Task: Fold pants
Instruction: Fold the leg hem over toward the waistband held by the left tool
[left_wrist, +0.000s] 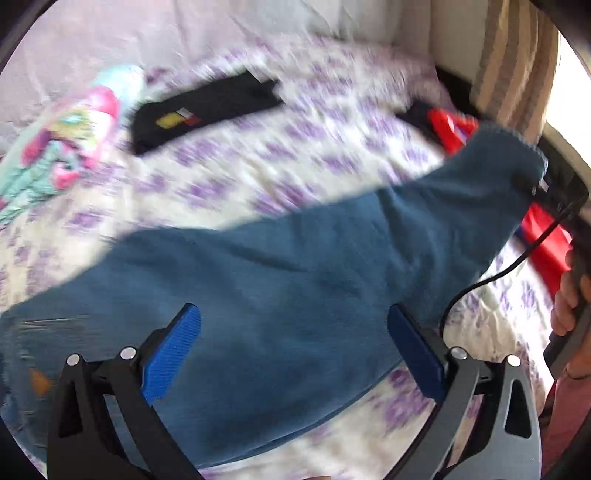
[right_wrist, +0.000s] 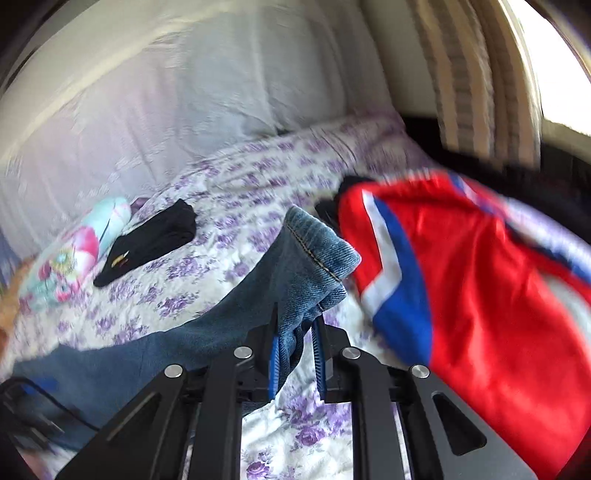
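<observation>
One pair of blue jeans (left_wrist: 295, 280) is spread across the flowered bedspread (left_wrist: 258, 173). Its hem (right_wrist: 317, 243) is pinched between the nearly closed fingers of the right gripper (right_wrist: 297, 354) and raised off the bed. The left gripper (left_wrist: 295, 354) is held wide open above the denim, gripping nothing. Red clothing (right_wrist: 480, 295) is seen just beside the hem, and a folded black garment (left_wrist: 207, 110) farther off.
</observation>
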